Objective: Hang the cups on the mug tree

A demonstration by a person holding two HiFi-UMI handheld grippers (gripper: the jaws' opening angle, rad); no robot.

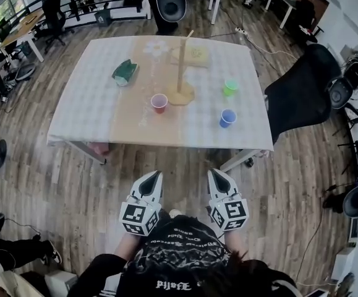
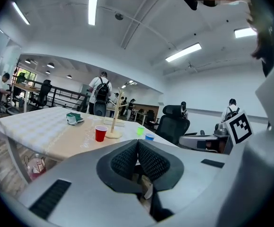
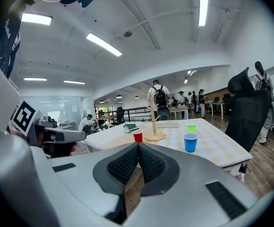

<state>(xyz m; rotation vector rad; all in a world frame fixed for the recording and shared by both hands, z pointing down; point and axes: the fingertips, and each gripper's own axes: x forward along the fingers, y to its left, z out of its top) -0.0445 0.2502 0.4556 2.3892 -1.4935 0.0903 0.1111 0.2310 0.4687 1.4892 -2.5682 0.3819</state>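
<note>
The left gripper (image 1: 156, 176) and right gripper (image 1: 214, 173) hang side by side, well short of the table (image 1: 86, 98). Both have their jaws pinched fully together with nothing in them. The mug tree (image 1: 182, 73) stands far ahead, roughly between them. 3 cups sit near it: the red cup (image 1: 159, 102) is ahead of the left one, and the green cup (image 1: 230, 86) and blue cup (image 1: 227, 117) are ahead of the right.

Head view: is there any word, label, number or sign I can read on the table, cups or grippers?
Nothing reads clearly.
Person's black shirt: white lettering, too warped to read.
Left gripper and right gripper: square black-and-white marker codes, no letters.
Green packet: print too small.
Red plastic cup, green plastic cup, blue plastic cup: no print visible.
</note>
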